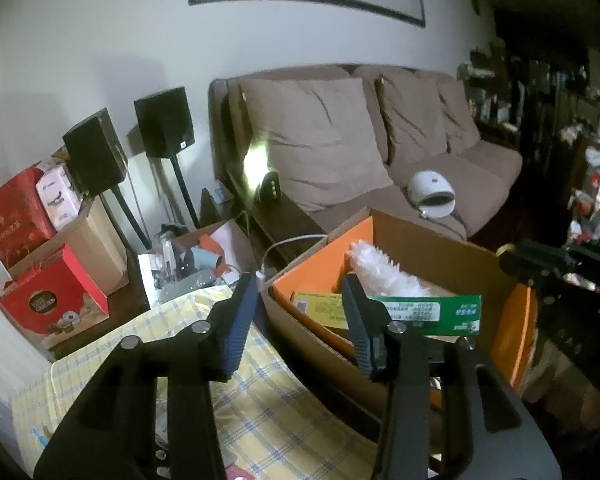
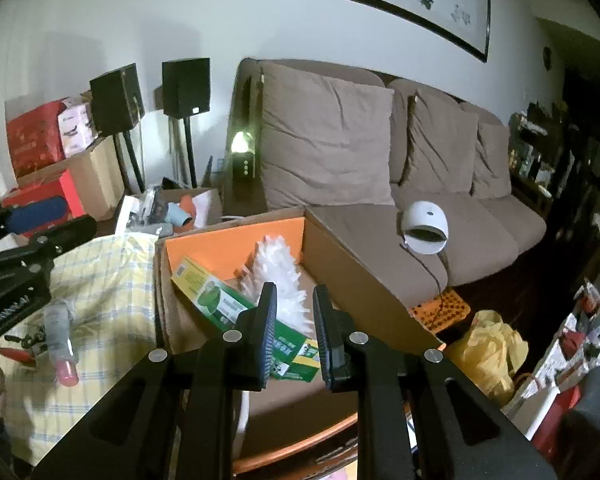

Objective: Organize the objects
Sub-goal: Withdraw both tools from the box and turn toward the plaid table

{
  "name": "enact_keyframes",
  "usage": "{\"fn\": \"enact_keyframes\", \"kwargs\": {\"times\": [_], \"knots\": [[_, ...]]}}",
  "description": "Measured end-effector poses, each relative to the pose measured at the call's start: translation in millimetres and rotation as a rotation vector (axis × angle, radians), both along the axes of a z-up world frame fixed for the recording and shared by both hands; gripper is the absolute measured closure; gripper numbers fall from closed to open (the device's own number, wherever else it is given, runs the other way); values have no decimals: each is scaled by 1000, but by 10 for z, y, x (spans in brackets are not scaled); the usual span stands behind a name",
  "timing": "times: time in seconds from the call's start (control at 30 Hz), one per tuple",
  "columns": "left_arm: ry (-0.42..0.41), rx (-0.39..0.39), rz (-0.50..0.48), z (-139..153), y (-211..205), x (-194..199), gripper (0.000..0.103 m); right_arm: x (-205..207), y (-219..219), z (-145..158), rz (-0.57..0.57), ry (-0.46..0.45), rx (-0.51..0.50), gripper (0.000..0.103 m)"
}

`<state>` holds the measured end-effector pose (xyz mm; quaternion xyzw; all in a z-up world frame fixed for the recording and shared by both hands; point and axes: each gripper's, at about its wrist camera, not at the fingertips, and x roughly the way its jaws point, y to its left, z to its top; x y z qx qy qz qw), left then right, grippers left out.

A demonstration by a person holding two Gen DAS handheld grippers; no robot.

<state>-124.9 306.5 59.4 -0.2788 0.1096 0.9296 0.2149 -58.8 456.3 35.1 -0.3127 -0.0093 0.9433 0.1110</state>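
an open cardboard box (image 2: 364, 280) with an orange lining stands beside a yellow checked cloth (image 2: 100, 280), in front of a brown sofa (image 2: 340, 152). inside the box lie a white fluffy duster (image 2: 280, 276) and a long green carton (image 2: 224, 308) with a yellow end, the carton leaning against the box's left wall and the duster just behind it toward the sofa. the left wrist view shows the same contents: the duster (image 1: 380, 268) against the orange lining and the green carton (image 1: 432, 312) crossing the box (image 1: 440, 248) in front of it.

the right gripper (image 2: 295, 292) hovers over the box's near side with its jaws partly apart and nothing between them; the duster's near end and the carton's near end show through and below the gap, but neither is touched as far as can be seen. the left gripper (image 1: 300, 284) hangs at the box's left edge, above the seam between cloth (image 1: 260, 400) and box, jaws wide apart and empty; the green carton passes behind its right finger.

on the cloth left of the box lie a clear tube with a pink cap (image 2: 62, 340) and red-handled pliers (image 2: 20, 354). behind the cloth a smaller carton of clutter (image 2: 172, 208) sits on the floor. a white domed device (image 2: 424, 228) rests on the sofa seat behind the box.
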Motion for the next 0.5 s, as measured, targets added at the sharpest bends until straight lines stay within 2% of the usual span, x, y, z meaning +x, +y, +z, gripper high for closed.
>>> {"fn": "enact_keyframes", "kwargs": {"times": [0.23,0.33,0.5], "knots": [[29,27,22,164,-199,104,52,38,-73,62,8,21,12,79],[43,24,34,199,-267,136,47,60,-118,84,12,30,20,76],[63,18,57,227,-343,192,43,62,-200,113,29,40,29,73]]}}
